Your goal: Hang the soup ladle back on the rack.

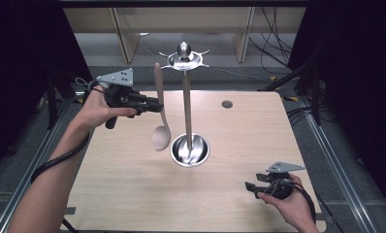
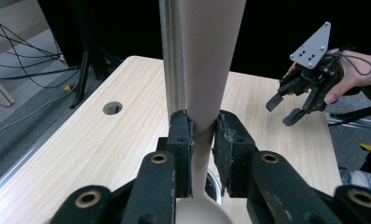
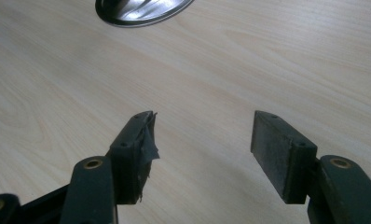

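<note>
Left gripper (image 1: 158, 105), left of centre in the high view, was clamped on the handle of a wooden spoon (image 1: 160, 116) held upright in the air, bowl down, just left of the metal stand (image 1: 186, 104); jaws pressed both sides of the handle; right gripper (image 1: 251, 187), lower right, hung low over the table (image 1: 259, 141), jaws wide apart, holding nothing.
</note>
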